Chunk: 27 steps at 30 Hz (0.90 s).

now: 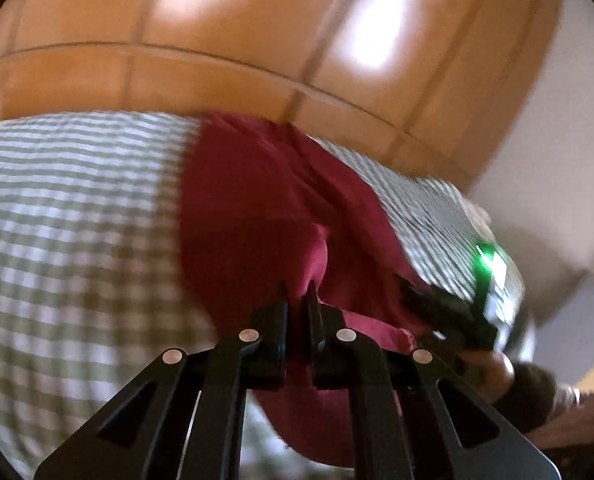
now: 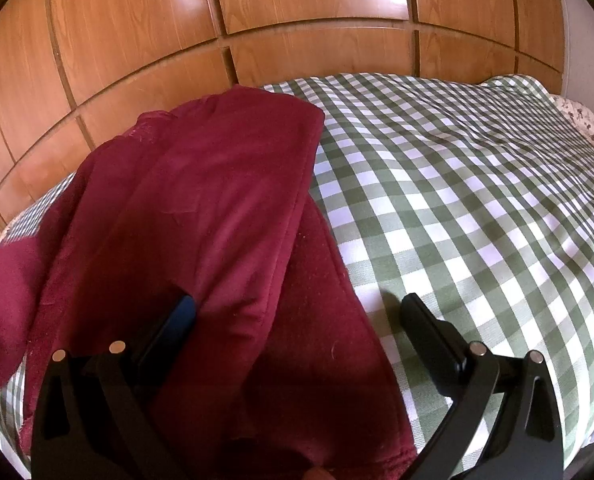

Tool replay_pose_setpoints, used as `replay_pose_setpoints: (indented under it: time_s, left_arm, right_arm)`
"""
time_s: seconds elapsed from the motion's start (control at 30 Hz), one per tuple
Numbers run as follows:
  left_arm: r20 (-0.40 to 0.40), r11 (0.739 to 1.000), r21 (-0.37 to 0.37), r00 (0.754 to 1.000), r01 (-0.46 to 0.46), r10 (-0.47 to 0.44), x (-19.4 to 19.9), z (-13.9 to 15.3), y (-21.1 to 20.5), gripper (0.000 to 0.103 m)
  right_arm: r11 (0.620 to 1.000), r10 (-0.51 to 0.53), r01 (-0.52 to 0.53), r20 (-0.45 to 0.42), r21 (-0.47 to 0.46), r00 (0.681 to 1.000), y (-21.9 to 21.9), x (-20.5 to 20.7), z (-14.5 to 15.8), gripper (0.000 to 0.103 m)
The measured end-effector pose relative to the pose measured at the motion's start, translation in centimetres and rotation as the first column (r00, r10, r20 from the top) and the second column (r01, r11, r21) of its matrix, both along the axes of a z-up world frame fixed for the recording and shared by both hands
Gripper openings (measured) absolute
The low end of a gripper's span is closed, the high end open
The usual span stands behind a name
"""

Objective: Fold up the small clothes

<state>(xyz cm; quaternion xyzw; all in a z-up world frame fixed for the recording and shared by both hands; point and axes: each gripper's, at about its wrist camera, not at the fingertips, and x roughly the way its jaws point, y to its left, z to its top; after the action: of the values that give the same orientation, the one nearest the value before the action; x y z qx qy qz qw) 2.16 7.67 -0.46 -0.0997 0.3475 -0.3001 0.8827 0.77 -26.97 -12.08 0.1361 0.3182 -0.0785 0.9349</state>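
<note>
Here, line by line:
Left hand-held gripper [image 1: 297, 304]: jaws pinched together on a fold of the maroon garment [image 1: 257, 208], cloth bunched up between the fingers [image 1: 275, 332] at 6 o'clock of the left wrist view.
Right hand-held gripper [image 2: 297, 320]: jaws spread wide apart, left finger lying on the maroon garment [image 2: 201, 200], right finger [image 2: 429, 328] over the checked cover; it also shows blurred at 4 o'clock in the left view [image 1: 449, 316].
Garment: lying partly folded on the bed, running from 6 toward 11 o'clock in the right view.
Bed cover [image 2: 457, 184]: green-and-white gingham, spreading toward 3 o'clock.
Wardrobe [image 2: 297, 12]: wooden panelled doors at 12 o'clock, beyond the bed.
</note>
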Motion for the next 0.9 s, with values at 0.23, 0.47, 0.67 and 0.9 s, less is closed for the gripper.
replay_pose_setpoints:
  time_s: [0.23, 0.47, 0.67, 0.9]
  left_arm:
    - [0.070, 0.963, 0.051, 0.963, -0.265, 0.261, 5.0, 1.7, 8.9, 0.007]
    - [0.083, 0.844, 0.061, 0.845, -0.533, 0.528, 11.6, 1.9, 17.9, 0.007]
    - [0.021, 0.704, 0.131, 0.712, -0.698, 0.702, 16.5, -0.5, 24.1, 0.009]
    - [-0.087, 0.501, 0.140, 0.494, -0.854, 0.865, 15.1, -4.1, 27.0, 0.061]
  right_arm:
    - [1.000, 0.000, 0.000, 0.000, 0.000, 1.000, 0.1, 0.1, 0.0, 0.101]
    - [1.000, -0.001, 0.001, 0.000, 0.001, 1.000, 0.0, 0.1, 0.0, 0.101]
    - [1.000, 0.000, 0.000, 0.003, 0.005, 1.000, 0.0, 0.1, -0.1, 0.101]
    - [1.000, 0.000, 0.000, 0.007, 0.009, 1.000, -0.1, 0.1, -0.2, 0.101]
